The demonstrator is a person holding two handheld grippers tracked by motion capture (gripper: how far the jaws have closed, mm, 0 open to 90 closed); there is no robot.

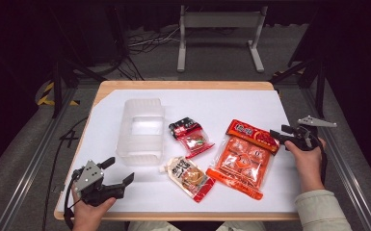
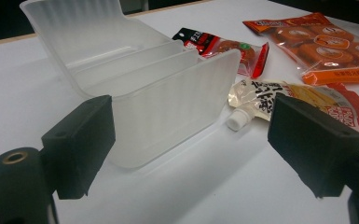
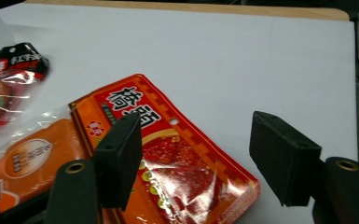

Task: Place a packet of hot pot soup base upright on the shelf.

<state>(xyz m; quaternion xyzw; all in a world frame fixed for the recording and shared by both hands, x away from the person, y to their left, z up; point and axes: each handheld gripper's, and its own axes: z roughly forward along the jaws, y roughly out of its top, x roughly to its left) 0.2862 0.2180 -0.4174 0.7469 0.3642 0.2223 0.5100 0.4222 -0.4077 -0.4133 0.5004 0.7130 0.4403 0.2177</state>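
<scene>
On the table (image 1: 125, 94), both the left tool (image 1: 120, 171) and right tool (image 1: 275, 133) gape wide, empty.

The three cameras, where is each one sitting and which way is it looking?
High view: sits above the person's side, facing forward and down on the table; both hands and grippers show.
Left gripper view: rides the left gripper, facing the clear box; its two black jaws show, apart.
Right gripper view: rides the right gripper, facing the orange packet; its jaws show, apart.
Both gripper views share the orange packet and the small red-and-black packet.
</scene>
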